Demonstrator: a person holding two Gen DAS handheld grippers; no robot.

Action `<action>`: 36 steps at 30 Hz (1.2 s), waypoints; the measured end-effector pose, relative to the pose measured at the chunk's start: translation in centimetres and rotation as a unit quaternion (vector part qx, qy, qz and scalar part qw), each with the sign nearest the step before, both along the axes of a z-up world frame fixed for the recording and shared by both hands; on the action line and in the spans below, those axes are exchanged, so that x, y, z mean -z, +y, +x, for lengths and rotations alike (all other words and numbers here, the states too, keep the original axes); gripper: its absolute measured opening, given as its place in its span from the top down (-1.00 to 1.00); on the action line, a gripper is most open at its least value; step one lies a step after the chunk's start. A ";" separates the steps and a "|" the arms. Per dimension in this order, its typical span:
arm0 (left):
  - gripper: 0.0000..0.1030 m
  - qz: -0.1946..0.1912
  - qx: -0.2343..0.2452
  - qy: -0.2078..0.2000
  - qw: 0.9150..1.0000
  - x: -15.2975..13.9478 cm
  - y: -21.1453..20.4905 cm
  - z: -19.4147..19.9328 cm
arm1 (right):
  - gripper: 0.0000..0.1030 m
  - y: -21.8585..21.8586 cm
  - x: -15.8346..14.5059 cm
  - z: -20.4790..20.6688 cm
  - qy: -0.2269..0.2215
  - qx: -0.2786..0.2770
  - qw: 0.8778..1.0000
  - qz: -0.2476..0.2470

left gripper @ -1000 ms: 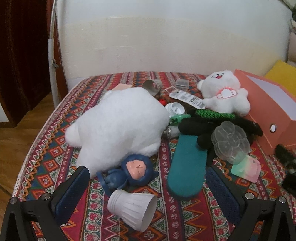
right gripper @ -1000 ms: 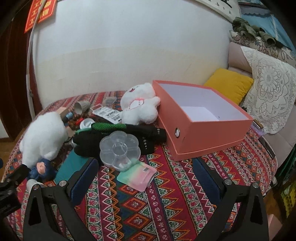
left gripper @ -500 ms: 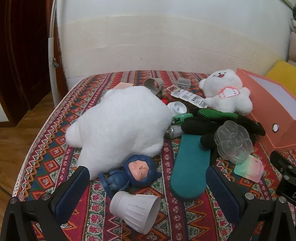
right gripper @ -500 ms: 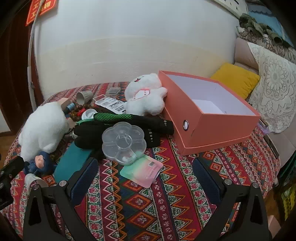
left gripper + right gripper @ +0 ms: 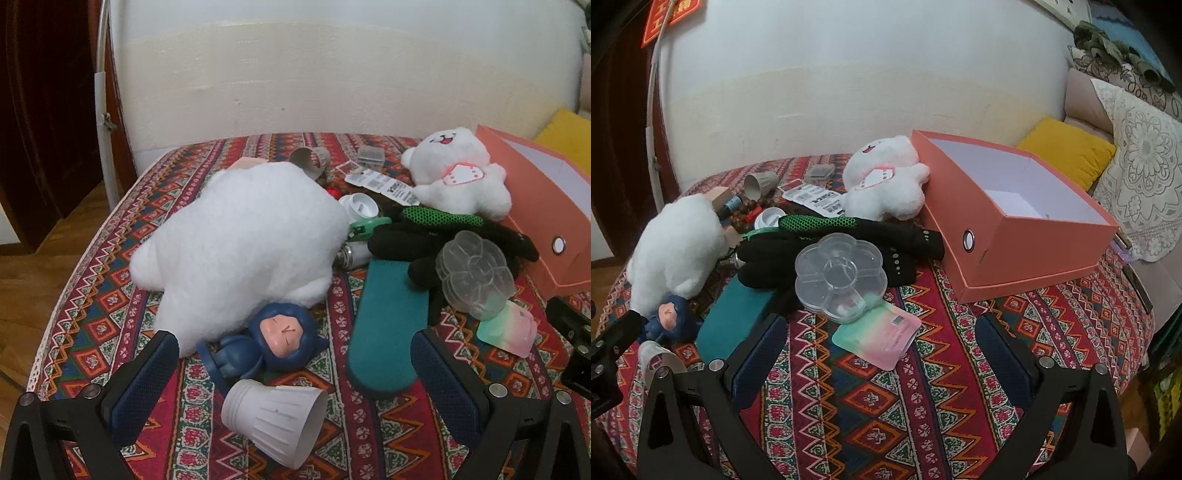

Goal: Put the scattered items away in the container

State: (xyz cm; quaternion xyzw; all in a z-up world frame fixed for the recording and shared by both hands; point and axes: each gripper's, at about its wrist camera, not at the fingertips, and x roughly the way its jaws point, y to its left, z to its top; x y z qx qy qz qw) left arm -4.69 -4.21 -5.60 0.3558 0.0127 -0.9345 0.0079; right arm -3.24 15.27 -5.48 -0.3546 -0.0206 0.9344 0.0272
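Two tools are in view, both with jaws standing wide apart and holding nothing: the left tool (image 5: 291,376) at the bottom of its frame, the right tool (image 5: 879,354) likewise. Compared with a second ago, both views have drawn closer to the clutter; the open coral-pink cardboard box (image 5: 1027,236) now sits larger at centre right, its white interior bare as far as can be seen. Judgement: this is an approach, no item yet stowed, the whole task outstanding.

Items lie on the red zigzag-patterned woven cloth (image 5: 923,406) covering the desk. Directly ahead of the right tool: a clear, rigid flower-shaped plastic compartment case (image 5: 840,273), resting partly on a flat pastel green-and-pink pouch (image 5: 882,336) and on black knitted gloves (image 5: 827,243). Ahead of the left tool: a ribbed white plastic cup (image 5: 277,421) lying on its side, touching a hard blue figurine with a peach face (image 5: 269,343), which lies against a large shapeless white plush mass (image 5: 240,243). A smooth teal oblong case (image 5: 388,325) lies between them. A small white plush bear (image 5: 886,181) leans against the box wall.
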 end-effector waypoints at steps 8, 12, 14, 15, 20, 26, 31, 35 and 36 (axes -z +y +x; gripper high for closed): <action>-1.00 -0.001 -0.007 -0.002 1.000 0.2 -0.6 -0.6 | -1.00 0.0 0.6 -0.7 -0.009 0.000 1.000 -0.004; -1.00 -0.001 -0.007 0.000 1.000 0.2 -0.5 -0.6 | -1.00 -0.1 0.8 -0.6 -0.014 -0.005 1.000 -0.002; -1.00 -0.008 -0.008 0.003 1.000 0.2 -0.4 -0.5 | -1.00 -0.1 0.8 -0.6 -0.014 -0.006 1.000 -0.005; -1.00 -0.011 -0.008 0.003 1.000 0.2 -0.3 -0.5 | -1.00 -0.1 0.7 -0.5 -0.013 -0.006 1.000 -0.005; -1.00 -0.010 -0.008 0.001 1.000 0.1 -0.3 -0.4 | -1.00 0.1 0.3 -0.2 -0.006 -0.004 1.000 -0.007; -1.00 -0.011 -0.012 0.003 1.000 0.1 -0.7 -0.8 | -1.00 -0.1 0.8 -0.8 -0.013 -0.005 1.000 -0.009; -1.00 -0.003 -0.014 -0.002 1.000 0.3 -0.9 -0.9 | -1.00 -0.1 1.1 -0.9 -0.020 -0.006 1.000 -0.009; -1.00 -0.009 -0.011 -0.001 1.000 0.4 -0.6 -0.8 | -1.00 0.1 1.0 -0.8 -0.018 -0.006 1.000 -0.012; -1.00 -0.010 -0.011 -0.001 1.000 0.4 -0.6 -0.7 | -1.00 0.1 0.9 -0.7 -0.016 -0.006 1.000 -0.012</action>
